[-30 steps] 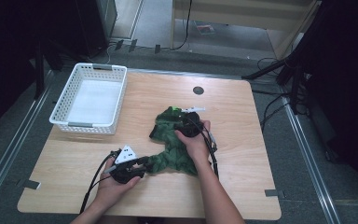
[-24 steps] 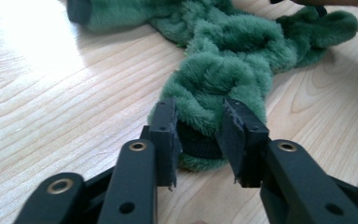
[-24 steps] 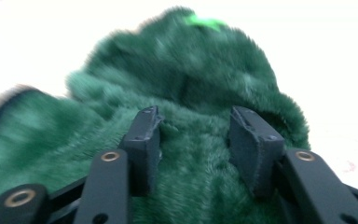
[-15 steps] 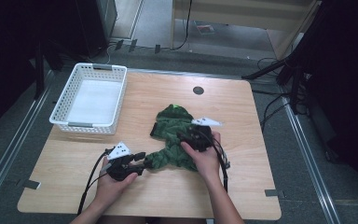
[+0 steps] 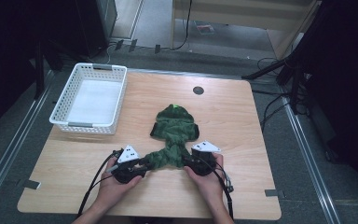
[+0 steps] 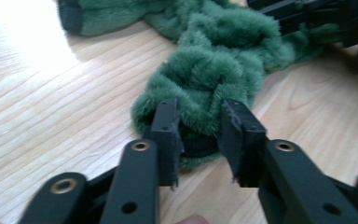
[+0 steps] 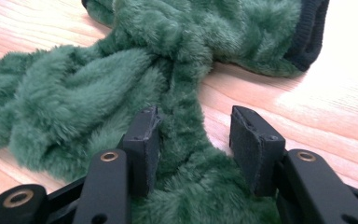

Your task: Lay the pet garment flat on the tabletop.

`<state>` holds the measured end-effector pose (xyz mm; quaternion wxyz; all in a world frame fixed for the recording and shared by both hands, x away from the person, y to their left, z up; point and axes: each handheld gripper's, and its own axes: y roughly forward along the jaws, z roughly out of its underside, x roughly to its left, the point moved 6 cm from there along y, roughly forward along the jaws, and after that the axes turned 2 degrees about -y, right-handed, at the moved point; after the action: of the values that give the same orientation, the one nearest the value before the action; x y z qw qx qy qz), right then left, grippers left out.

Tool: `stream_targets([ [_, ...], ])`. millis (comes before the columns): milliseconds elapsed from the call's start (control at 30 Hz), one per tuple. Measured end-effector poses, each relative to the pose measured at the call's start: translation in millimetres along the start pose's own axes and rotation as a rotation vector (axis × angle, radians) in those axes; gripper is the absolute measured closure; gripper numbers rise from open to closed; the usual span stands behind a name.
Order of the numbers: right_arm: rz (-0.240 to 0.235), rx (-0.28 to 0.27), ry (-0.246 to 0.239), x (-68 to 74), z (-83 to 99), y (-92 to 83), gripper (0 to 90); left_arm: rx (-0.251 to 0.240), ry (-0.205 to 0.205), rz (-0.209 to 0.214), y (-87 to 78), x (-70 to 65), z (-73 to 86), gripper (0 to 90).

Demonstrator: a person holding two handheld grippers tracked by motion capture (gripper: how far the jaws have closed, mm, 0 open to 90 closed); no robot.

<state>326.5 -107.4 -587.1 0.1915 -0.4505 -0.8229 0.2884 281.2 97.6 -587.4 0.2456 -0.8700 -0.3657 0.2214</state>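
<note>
Garment: fuzzy dark-green plush garment [image 5: 174, 129] lay spread on the wooden bench [image 5: 242, 121].
Left gripper [image 6: 196, 135]: jaws clamped on one sleeve end.
Right gripper [image 7: 196, 135]: jaws parted, straddling the other sleeve.

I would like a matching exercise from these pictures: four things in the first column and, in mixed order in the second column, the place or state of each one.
Column one:
1. white basket
2. green fleece garment
3. left tongs
4. round dark hole

Column two:
A. in the tabletop near the far edge
B. jaws either side of a fuzzy sleeve end with a dark cuff
C. at the table's far left corner
D. in the middle of the table, two ends stretched toward the person

Pairs: 1-C, 2-D, 3-B, 4-A
</note>
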Motion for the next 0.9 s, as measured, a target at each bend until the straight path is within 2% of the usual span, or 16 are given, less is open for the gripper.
stream_targets([
  [67,0.013,0.003,0.011,-0.8,0.5,-3.4,52.5,0.011,0.003,-0.012,0.3,0.7,0.7,75.6],
  [133,0.013,-0.016,0.006,1.0,-1.6,-13.0,50.6,0.013,0.009,-0.020,-0.1,0.5,1.2,77.9],
  [200,0.002,-0.040,-0.010,5.0,-3.7,-26.3,49.7,0.013,0.016,-0.029,-1.7,-0.6,2.6,77.4],
  [267,0.013,-0.056,-0.019,5.5,-1.9,-38.1,50.6,0.007,0.019,-0.039,-3.5,-2.2,4.0,73.0],
  [367,0.026,-0.051,-0.037,1.2,8.0,-49.8,56.2,0.009,0.019,-0.041,-5.2,-1.9,5.7,72.8],
  [400,0.016,-0.037,-0.032,-1.6,13.0,-51.0,57.9,0.011,0.019,-0.040,-5.5,-1.3,6.0,74.7],
  [467,-0.010,-0.012,-0.003,-8.9,22.9,-51.3,67.0,0.012,0.015,-0.041,-5.9,-0.8,6.6,78.9],
  [567,-0.044,-0.007,0.040,-17.0,28.4,-51.4,73.0,0.020,0.018,-0.038,-7.0,-1.1,7.7,82.4],
  [700,-0.040,0.002,0.020,-20.2,32.9,-44.3,73.0,0.018,0.012,-0.031,-8.4,-0.4,8.7,81.8],
  [767,-0.049,0.001,0.025,-20.0,32.0,-44.3,67.7,0.005,0.013,-0.009,-9.8,-1.4,8.7,74.6],
  [833,-0.076,-0.021,0.051,-19.7,28.6,-47.0,58.9,-0.020,0.019,-0.001,-13.1,-2.0,8.4,56.0],
  [900,-0.104,-0.071,0.069,-21.4,24.4,-50.4,50.8,-0.050,-0.001,0.008,-18.9,-0.1,7.5,44.6],
])
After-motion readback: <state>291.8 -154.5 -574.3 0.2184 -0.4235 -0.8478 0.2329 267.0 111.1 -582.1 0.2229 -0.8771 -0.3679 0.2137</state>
